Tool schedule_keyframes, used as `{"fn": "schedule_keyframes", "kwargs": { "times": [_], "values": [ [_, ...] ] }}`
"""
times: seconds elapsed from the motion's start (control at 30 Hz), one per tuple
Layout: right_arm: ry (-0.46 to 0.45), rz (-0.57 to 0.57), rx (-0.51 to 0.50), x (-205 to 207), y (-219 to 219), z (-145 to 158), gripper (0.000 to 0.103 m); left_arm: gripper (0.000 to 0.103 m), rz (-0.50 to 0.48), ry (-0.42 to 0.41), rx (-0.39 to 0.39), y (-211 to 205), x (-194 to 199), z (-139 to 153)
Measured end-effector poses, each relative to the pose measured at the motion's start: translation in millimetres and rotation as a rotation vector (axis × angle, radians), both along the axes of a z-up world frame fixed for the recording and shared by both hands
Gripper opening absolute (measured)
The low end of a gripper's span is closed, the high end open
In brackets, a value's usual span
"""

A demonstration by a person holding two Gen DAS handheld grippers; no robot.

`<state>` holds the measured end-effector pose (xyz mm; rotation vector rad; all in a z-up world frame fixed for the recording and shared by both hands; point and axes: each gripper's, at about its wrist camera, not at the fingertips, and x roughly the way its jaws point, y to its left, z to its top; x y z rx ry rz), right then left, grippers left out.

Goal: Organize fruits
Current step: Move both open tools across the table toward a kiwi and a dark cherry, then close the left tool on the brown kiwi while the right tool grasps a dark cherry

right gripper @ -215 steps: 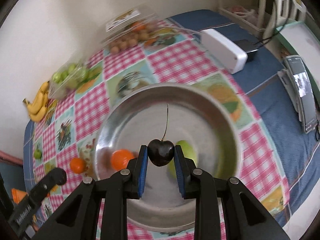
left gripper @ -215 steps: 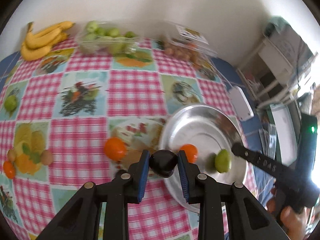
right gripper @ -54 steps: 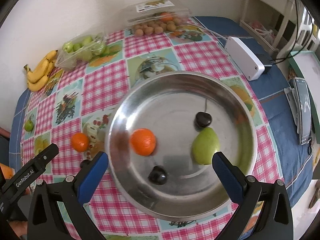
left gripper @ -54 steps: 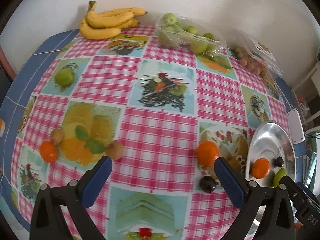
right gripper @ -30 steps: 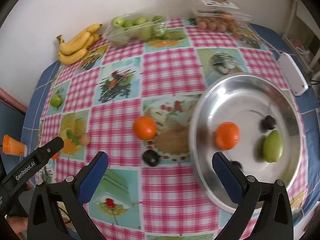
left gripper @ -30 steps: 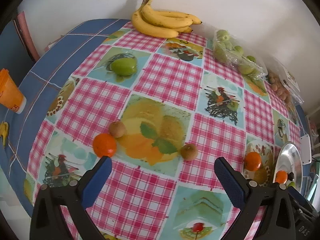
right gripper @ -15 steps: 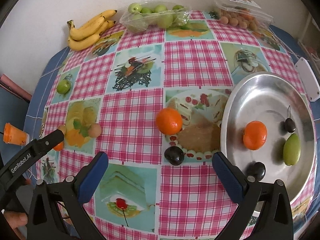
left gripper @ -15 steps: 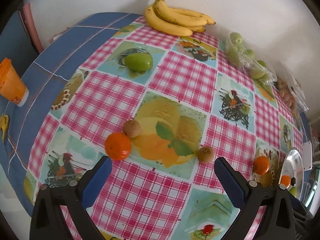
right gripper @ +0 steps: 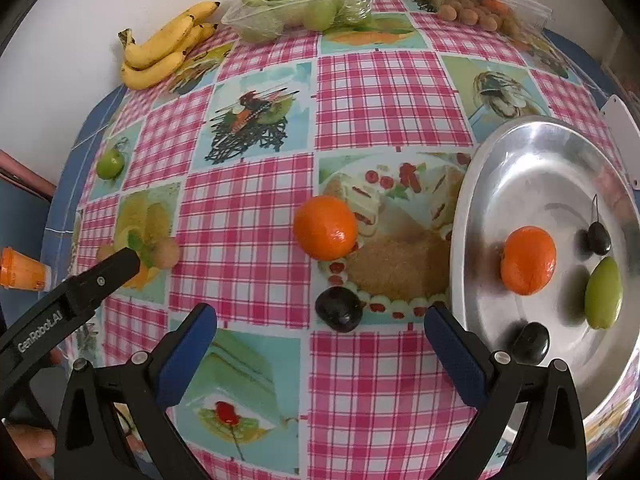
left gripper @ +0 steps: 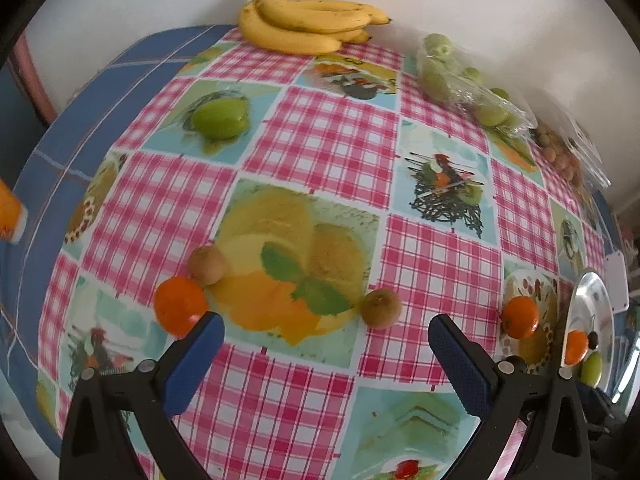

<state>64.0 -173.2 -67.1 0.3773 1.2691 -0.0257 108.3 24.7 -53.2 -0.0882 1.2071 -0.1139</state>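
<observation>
My left gripper (left gripper: 324, 340) is open and empty above the table's left part. An orange (left gripper: 180, 306) lies by its left finger, with a kiwi (left gripper: 207, 264) beside it and another kiwi (left gripper: 381, 307) ahead right. A green fruit (left gripper: 219, 118) lies farther back. My right gripper (right gripper: 320, 332) is open and empty, with a dark plum (right gripper: 339, 309) just ahead between its fingers and an orange (right gripper: 325, 227) beyond. The steel bowl (right gripper: 472, 208) at right holds an orange (right gripper: 528, 260), a green fruit (right gripper: 603, 292), a cherry (right gripper: 598, 237) and a dark plum (right gripper: 530, 342).
Bananas (left gripper: 308, 24), a bag of green fruit (left gripper: 464, 76) and a clear box of small brown fruit (right gripper: 480, 8) stand along the wall. An orange cup (right gripper: 22, 270) is off the table's left edge. A white box (right gripper: 622, 136) lies behind the bowl.
Both grippers have swung left and come lower toward the table. The left one now faces the oranges and kiwis; the right one has closed in on the loose plum. Both stay open.
</observation>
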Motion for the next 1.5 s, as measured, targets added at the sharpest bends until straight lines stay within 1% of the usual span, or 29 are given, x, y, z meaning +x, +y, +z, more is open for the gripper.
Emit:
{"fn": "schedule_keyframes", "kwargs": {
  "times": [0.07,0.2,0.33,0.57,0.67,0.77,0.8,0.83,0.87,0.9,0.93,0.97,1.0,1.07,1.1,1.13,1.17,1.2,1.23,1.3,1.33,1.5],
  "values": [
    [0.004,0.000,0.002,1.2,-0.4,-1.6,0.103,0.103,-0.018,0.000,0.006,-4.3,1.4,-0.9],
    [0.012,0.013,-0.008,3.1,1.8,-6.2,0.103,0.103,-0.042,0.010,-0.015,-9.7,5.0,-4.8],
    [0.010,0.029,-0.026,3.4,4.9,-6.3,0.103,0.103,-0.067,0.019,0.001,-14.9,7.6,-7.7],
    [0.009,0.068,-0.067,7.8,12.2,-6.4,0.103,0.103,-0.077,0.050,0.009,-22.0,14.3,-14.8],
    [0.001,0.071,-0.072,8.1,12.1,-5.1,0.103,0.103,-0.080,0.051,-0.009,-24.2,15.7,-15.4],
    [-0.006,0.068,-0.081,5.5,10.7,-3.3,0.103,0.102,-0.091,0.049,-0.009,-25.8,15.9,-15.4],
    [-0.006,0.068,-0.083,5.7,10.9,-3.5,0.103,0.100,-0.092,0.047,-0.009,-25.8,15.7,-15.0],
    [-0.007,0.071,-0.083,6.0,11.2,-3.8,0.103,0.095,-0.094,0.046,-0.012,-25.9,15.8,-14.6],
    [-0.006,0.074,-0.080,5.8,11.3,-3.9,0.100,0.092,-0.095,0.047,-0.014,-25.9,15.9,-14.3],
    [-0.006,0.078,-0.076,5.9,11.5,-3.7,0.094,0.089,-0.094,0.048,-0.015,-26.0,16.3,-14.4],
    [-0.003,0.081,-0.071,6.2,11.9,-4.4,0.090,0.087,-0.094,0.050,-0.017,-26.0,15.6,-14.1],
    [0.001,0.081,-0.069,6.0,11.5,-5.1,0.083,0.085,-0.096,0.053,-0.021,-26.0,15.3,-14.6],
    [0.004,0.080,-0.068,5.2,11.1,-5.8,0.081,0.080,-0.098,0.058,-0.029,-26.4,15.6,-15.5],
    [0.013,0.078,-0.068,4.9,10.3,-8.1,0.071,0.073,-0.098,0.063,-0.039,-25.9,14.7,-15.8],
    [0.016,0.077,-0.067,4.7,9.8,-8.9,0.068,0.066,-0.100,0.065,-0.043,-26.1,14.5,-16.3],
    [0.019,0.076,-0.063,4.6,9.1,-9.9,0.062,0.060,-0.102,0.069,-0.048,-26.4,14.9,-17.1],
    [0.022,0.074,-0.060,4.3,8.2,-10.8,0.056,0.057,-0.103,0.073,-0.054,-26.4,15.3,-18.1],
    [0.023,0.073,-0.060,3.5,7.6,-10.9,0.052,0.051,-0.104,0.079,-0.058,-26.5,15.5,-19.1],
    [0.023,0.071,-0.060,3.8,7.2,-11.2,0.050,0.046,-0.103,0.081,-0.059,-26.7,15.3,-19.8],
    [0.019,0.068,-0.053,3.1,5.7,-10.7,0.041,0.040,-0.104,0.084,-0.063,-26.6,14.8,-20.8],
    [0.016,0.068,-0.047,3.0,5.4,-10.4,0.039,0.038,-0.103,0.085,-0.068,-26.1,14.6,-21.3],
    [0.011,0.056,-0.045,1.4,1.9,-8.6,0.028,0.038,-0.095,0.093,-0.111,-23.4,16.3,-23.6]
  ]
}}
